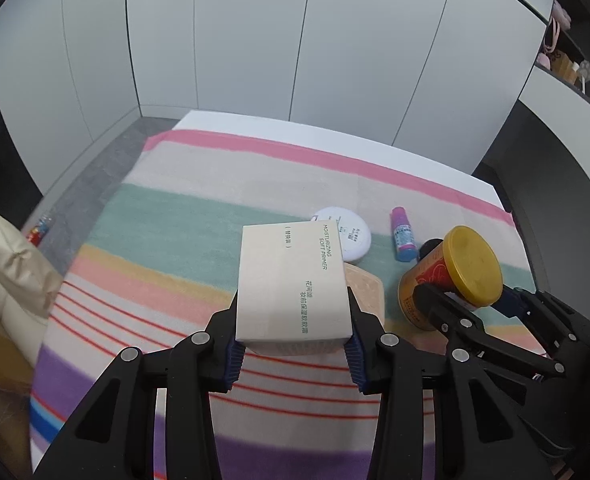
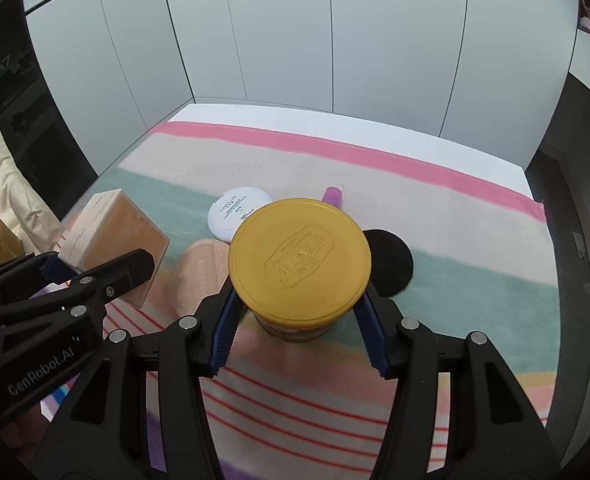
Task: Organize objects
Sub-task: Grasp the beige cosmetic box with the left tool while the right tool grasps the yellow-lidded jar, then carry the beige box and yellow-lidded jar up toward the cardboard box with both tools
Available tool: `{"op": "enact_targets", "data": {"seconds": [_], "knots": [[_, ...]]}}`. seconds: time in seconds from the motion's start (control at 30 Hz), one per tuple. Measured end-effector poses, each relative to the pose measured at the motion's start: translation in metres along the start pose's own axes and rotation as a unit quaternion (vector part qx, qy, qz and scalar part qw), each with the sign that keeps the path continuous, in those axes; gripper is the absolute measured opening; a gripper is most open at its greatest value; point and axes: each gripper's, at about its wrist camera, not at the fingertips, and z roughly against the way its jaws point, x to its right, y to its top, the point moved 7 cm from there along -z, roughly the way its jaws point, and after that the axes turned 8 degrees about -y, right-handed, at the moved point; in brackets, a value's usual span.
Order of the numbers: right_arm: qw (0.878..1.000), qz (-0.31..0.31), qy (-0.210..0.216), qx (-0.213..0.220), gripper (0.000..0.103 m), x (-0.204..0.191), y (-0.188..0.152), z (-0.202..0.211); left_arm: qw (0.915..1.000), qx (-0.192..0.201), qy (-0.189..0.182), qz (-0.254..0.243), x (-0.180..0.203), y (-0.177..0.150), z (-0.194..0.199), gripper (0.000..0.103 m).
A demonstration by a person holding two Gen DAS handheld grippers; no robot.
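Note:
My left gripper (image 1: 293,344) is shut on a beige carton (image 1: 291,284) printed "Moisturizing Soft Primer", its blue pads pressed on the two long sides. The right wrist view shows the same carton (image 2: 111,232) at the left, held off the striped cloth (image 2: 475,220). My right gripper (image 2: 299,308) straddles a can with a yellow lid (image 2: 301,256); both fingertips touch the lid's rim. In the left wrist view that can (image 1: 471,268) leans between the right gripper's fingers (image 1: 435,304). Whether its base rests on the cloth is hidden.
On the cloth behind lie a white round compact (image 2: 235,212), a purple and blue bottle (image 1: 403,236), a beige puff (image 2: 199,272) and a black round pad (image 2: 391,260). A cream cushion (image 1: 7,264) sits off the left edge. White cabinet doors (image 1: 255,40) stand behind.

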Motion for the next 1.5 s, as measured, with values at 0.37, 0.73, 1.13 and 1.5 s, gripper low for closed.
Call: {"op": "enact_targets", "data": {"seconds": [0.37, 0.73, 1.13, 1.5], "knots": [[1.0, -0.016, -0.013, -0.011, 0.056, 0.017, -0.002, 0.05, 0.9997, 0.002, 0.016, -0.018, 0.024, -0.002, 0.053, 0.042], [0.999, -0.035, -0.008, -0.009, 0.056, 0.034, -0.011, 0.135, 0.9988, 0.016, 0.023, -0.039, 0.048, -0.005, 0.123, 0.042], [0.999, -0.038, -0.024, -0.016, 0.056, 0.045, -0.029, 0.219, 0.998, 0.044, 0.024, -0.04, 0.064, -0.017, 0.202, 0.042], [1.0, -0.016, -0.021, 0.004, 0.056, 0.044, -0.036, 0.259, 0.9972, 0.056, 0.012, -0.049, 0.063, -0.037, 0.23, 0.042]]}}
